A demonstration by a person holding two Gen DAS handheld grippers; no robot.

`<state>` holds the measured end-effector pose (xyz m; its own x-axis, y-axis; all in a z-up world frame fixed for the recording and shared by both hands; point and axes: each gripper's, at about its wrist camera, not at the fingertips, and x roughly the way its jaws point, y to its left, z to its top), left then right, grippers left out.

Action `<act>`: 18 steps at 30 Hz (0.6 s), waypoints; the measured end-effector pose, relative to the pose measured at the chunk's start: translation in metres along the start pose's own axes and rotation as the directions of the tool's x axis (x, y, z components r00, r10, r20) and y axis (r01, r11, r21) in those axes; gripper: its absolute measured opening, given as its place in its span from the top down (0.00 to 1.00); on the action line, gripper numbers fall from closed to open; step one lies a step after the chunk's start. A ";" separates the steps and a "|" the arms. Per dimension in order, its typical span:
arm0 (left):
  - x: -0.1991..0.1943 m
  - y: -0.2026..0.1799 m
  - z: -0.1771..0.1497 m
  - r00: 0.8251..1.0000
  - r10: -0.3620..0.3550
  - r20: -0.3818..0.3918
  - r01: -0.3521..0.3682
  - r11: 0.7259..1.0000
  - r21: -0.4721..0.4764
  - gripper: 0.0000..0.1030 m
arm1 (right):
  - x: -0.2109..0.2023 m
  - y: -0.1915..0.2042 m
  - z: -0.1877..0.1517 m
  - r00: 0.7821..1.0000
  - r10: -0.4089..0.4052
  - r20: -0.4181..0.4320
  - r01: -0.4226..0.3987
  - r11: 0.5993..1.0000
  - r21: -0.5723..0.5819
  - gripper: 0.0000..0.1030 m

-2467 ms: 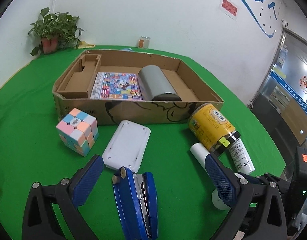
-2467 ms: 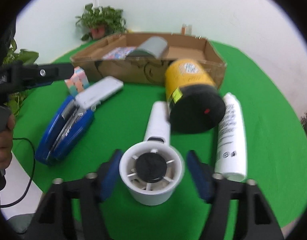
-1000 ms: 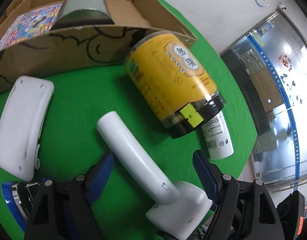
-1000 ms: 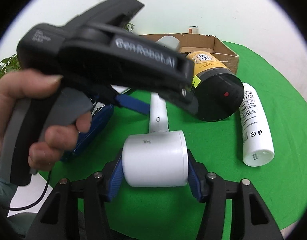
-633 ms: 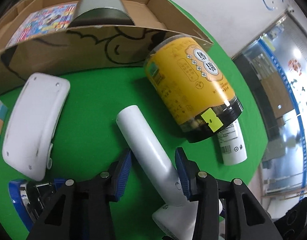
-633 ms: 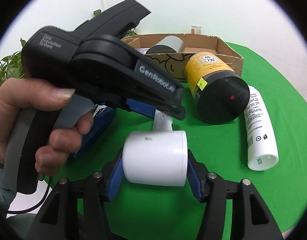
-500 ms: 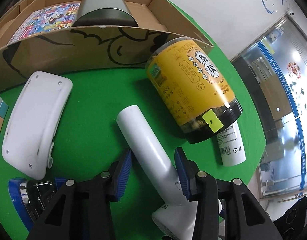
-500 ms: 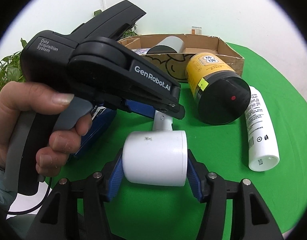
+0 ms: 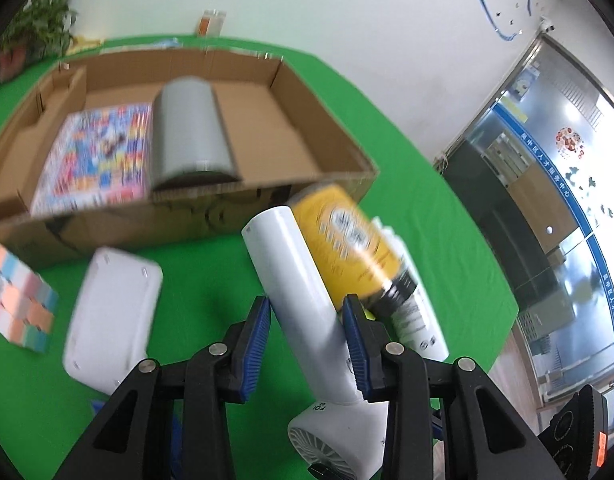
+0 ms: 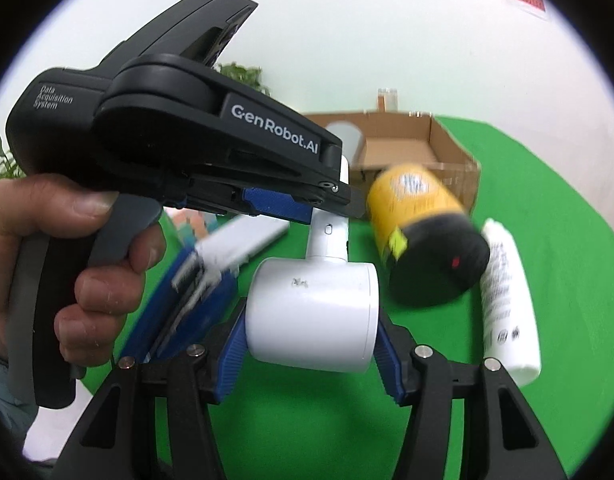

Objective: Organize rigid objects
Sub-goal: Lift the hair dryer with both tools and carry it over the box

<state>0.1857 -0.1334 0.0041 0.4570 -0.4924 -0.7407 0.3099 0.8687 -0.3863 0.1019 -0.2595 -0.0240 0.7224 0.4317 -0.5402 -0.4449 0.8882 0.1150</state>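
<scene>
A white hair dryer [image 9: 291, 264] hangs above the green table, held at both ends. My left gripper [image 9: 307, 332] has its blue pads pressed on the dryer's handle and its jaws are still closing. In the right wrist view my right gripper [image 10: 311, 348] is shut on the dryer's round head [image 10: 311, 304], and the left gripper [image 10: 327, 204] reaches in from the left, gripped by a person's hand [image 10: 87, 248]. The cardboard box [image 9: 335, 148] stands beyond, with a grey cylinder [image 9: 191, 128] and a colourful flat box [image 9: 95, 160] inside.
A yellow jar with a black lid [image 9: 351, 248] and a white tube [image 9: 419, 320] lie to the right under the dryer. A white flat device [image 9: 111, 316], a pastel cube [image 9: 15, 300] and a blue stapler [image 10: 179, 308] lie to the left. A potted plant [image 9: 31, 28] stands at the back.
The left gripper's jaws closed from wide apart onto the dryer's handle. Both grippers then raised the dryer off the table, and the box interior came into view.
</scene>
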 end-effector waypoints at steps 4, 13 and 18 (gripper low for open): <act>-0.019 -0.002 0.017 0.999 0.010 0.043 -0.011 0.999 0.033 0.67 | 0.000 0.001 0.015 0.999 -0.001 0.048 0.001 1.000 -0.018 0.46; -0.043 -0.012 0.086 0.994 -0.002 0.107 -0.007 0.996 0.090 0.67 | 0.009 -0.005 0.060 0.993 -0.026 0.116 0.033 0.998 -0.057 0.46; -0.038 -0.018 0.148 0.995 -0.029 0.097 0.020 0.995 0.094 0.66 | 0.027 -0.031 0.117 0.996 -0.010 0.084 0.012 1.000 -0.026 0.46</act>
<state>0.2857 -0.1379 0.1203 0.5263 -0.5199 -0.6728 0.3954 0.8502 -0.3476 0.1968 -0.2574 0.0551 0.7690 0.4344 -0.4690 -0.4493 0.8891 0.0868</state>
